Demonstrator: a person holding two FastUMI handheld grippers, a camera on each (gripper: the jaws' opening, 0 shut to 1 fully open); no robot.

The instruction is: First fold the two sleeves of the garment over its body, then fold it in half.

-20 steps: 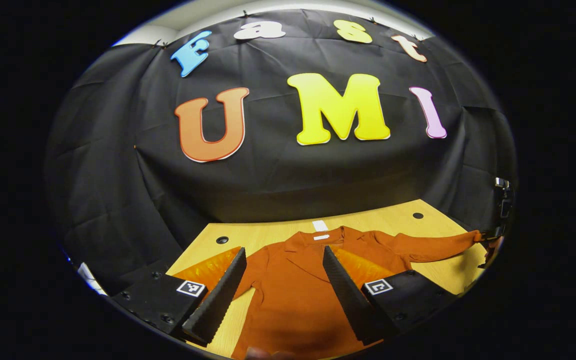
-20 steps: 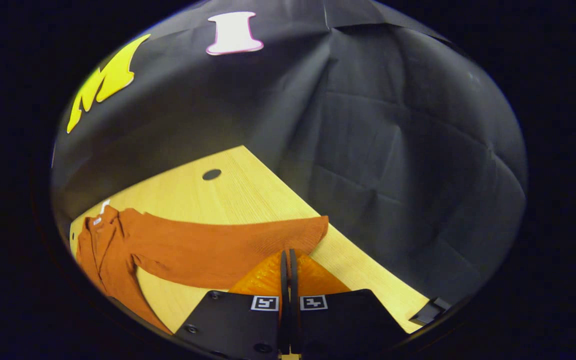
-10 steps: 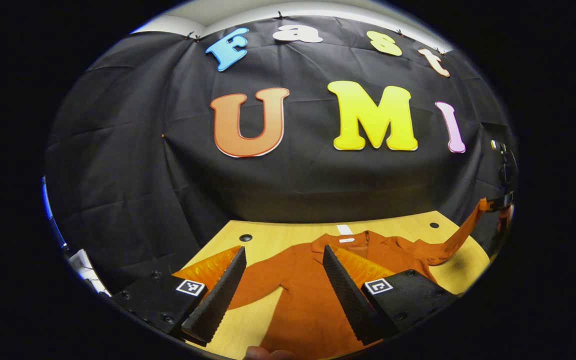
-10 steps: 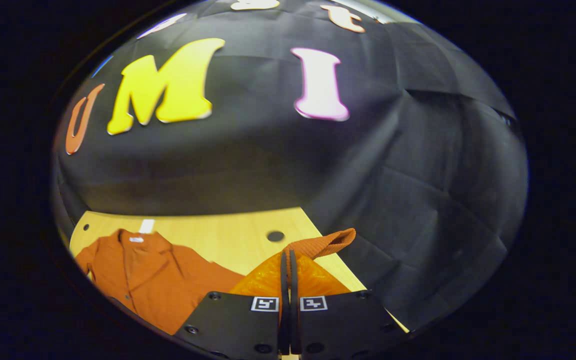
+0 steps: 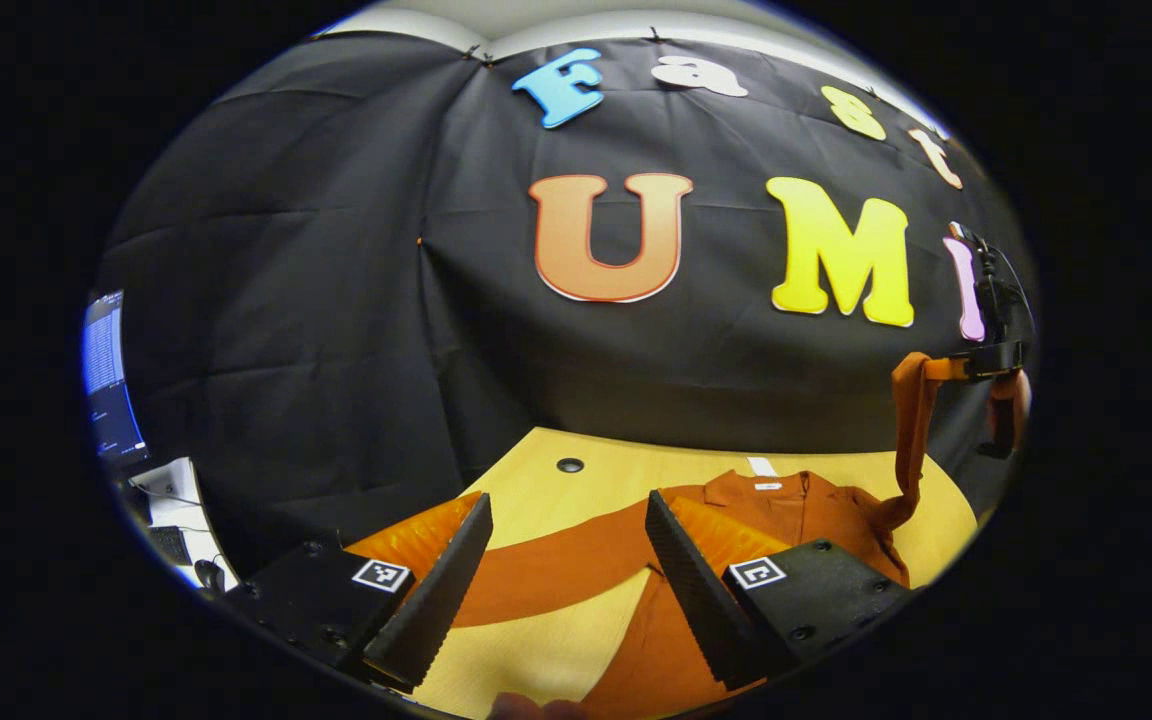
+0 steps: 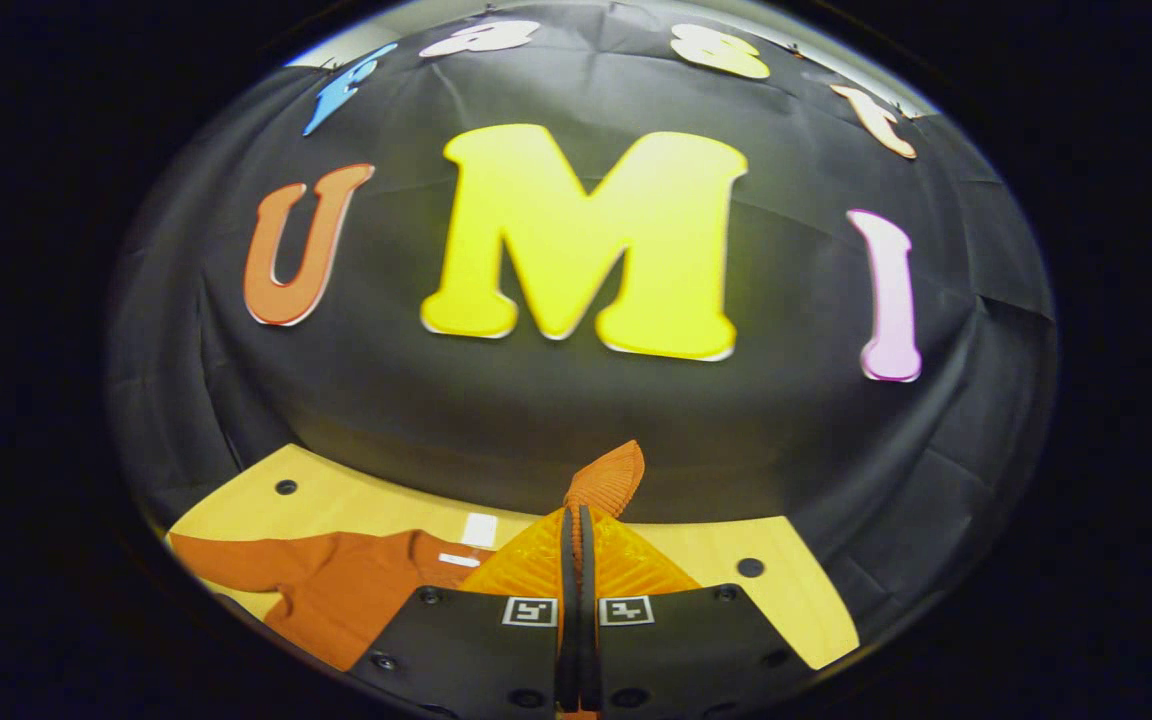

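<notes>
A rust-orange garment (image 5: 796,515) lies spread face up on the wooden table (image 5: 536,655), collar toward the wall. Its left sleeve (image 5: 556,575) runs flat across the gap between the fingers of my left gripper (image 5: 566,600), which hovers open above it. My right gripper (image 6: 577,515) is shut on the cuff (image 6: 604,480) of the right sleeve, which pokes up past the fingertips. In the left gripper view that right gripper (image 5: 981,362) is high above the table, and the right sleeve (image 5: 906,440) hangs down from it to the shoulder. The garment's body (image 6: 336,590) is low at the left in the right gripper view.
The table top (image 6: 696,560) has round holes (image 5: 569,465) near its back corners. A white tag (image 5: 762,466) lies behind the collar. Black cloth walls stand close behind and beside the table. A lit screen (image 5: 101,370) and a desk (image 5: 171,520) are beyond the left edge.
My right gripper has raised the right cuff from the table to high in the air and swung toward the garment's body. My left gripper has moved left over the left sleeve, still open.
</notes>
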